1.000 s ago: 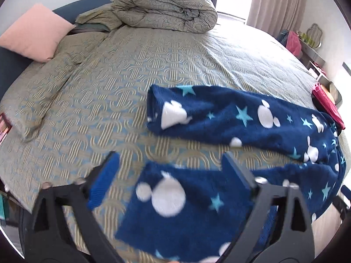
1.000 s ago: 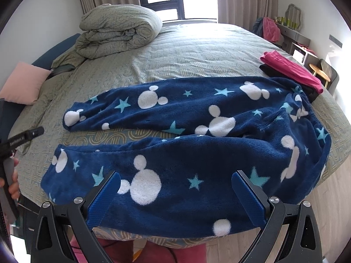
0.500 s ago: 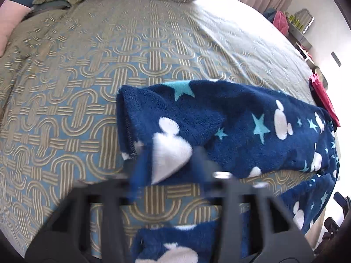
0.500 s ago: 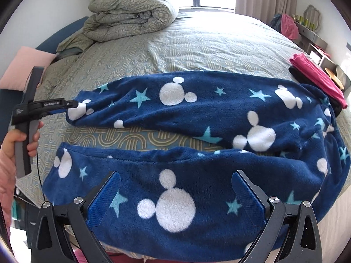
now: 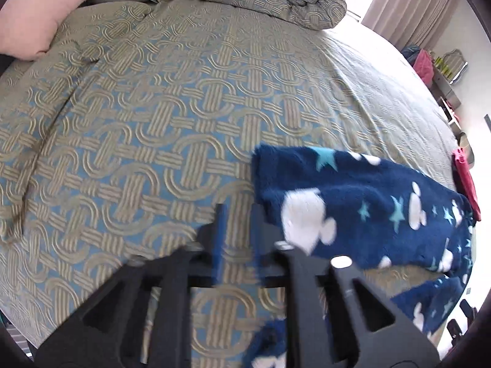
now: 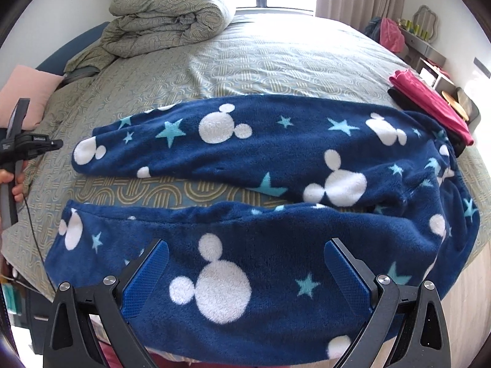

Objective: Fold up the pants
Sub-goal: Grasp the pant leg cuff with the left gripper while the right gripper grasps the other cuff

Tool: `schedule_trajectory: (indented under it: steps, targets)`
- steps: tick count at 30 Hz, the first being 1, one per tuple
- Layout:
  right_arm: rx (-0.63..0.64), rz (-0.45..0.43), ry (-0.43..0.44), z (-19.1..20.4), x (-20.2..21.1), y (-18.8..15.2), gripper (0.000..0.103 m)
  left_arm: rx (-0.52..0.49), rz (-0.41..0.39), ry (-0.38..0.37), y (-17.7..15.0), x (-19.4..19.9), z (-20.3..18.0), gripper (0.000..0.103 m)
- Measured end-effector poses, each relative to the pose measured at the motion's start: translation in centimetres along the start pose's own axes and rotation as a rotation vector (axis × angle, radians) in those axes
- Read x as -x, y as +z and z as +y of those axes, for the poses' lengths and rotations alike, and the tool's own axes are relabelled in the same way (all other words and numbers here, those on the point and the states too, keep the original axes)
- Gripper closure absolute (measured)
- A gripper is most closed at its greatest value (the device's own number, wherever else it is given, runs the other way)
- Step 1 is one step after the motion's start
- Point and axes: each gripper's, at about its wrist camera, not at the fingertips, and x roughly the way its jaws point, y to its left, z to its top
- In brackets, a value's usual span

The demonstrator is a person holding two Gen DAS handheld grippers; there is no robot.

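- pants (image 6: 276, 159) are spread across bed (image 6: 276, 61), legs apart
- left gripper (image 5: 237, 214) is seen just left of far leg cuff, jaws just opening, nothing gripped
- right gripper (image 6: 245, 260) is held wide over near leg, unclenched

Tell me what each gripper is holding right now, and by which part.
Nothing is held. The left gripper has just been opening beside the far leg's cuff, only bedspread between its jaws. The right gripper hangs open over the near leg.
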Motion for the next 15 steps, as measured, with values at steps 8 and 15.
schedule_trajectory:
  steps: [8, 15]
  targets:
    - [-0.094, -0.018, -0.075, -6.2, 3.1, -3.3, 0.000, -0.055, -0.015, -0.157, -11.2, 7.5, -4.5, 0.027]
    - [-0.313, -0.030, -0.272, -17.9, 4.8, -7.6, 0.000, 0.036, 0.196, -0.187, -21.0, 7.2, -3.7, 0.027]
